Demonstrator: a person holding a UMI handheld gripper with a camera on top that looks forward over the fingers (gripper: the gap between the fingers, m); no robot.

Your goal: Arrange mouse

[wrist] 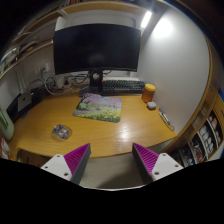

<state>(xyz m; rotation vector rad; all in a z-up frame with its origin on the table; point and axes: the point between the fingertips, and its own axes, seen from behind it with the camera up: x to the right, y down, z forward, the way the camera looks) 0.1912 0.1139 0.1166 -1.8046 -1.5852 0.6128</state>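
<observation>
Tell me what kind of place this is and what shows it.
Most likely a home or office computer desk. A large dark monitor stands at the back of a wooden desk, a keyboard lies before it, and a mouse rests near the front edge. The gripper is open, holding nothing.

Gripper [112, 160] held level; fingers [72, 158] spread wide apart, holding nothing.

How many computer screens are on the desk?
1. The big black flat monitor stands at the back of the wooden desk, behind the black keyboard and the colourful mouse mat. None seems hidden.
</observation>
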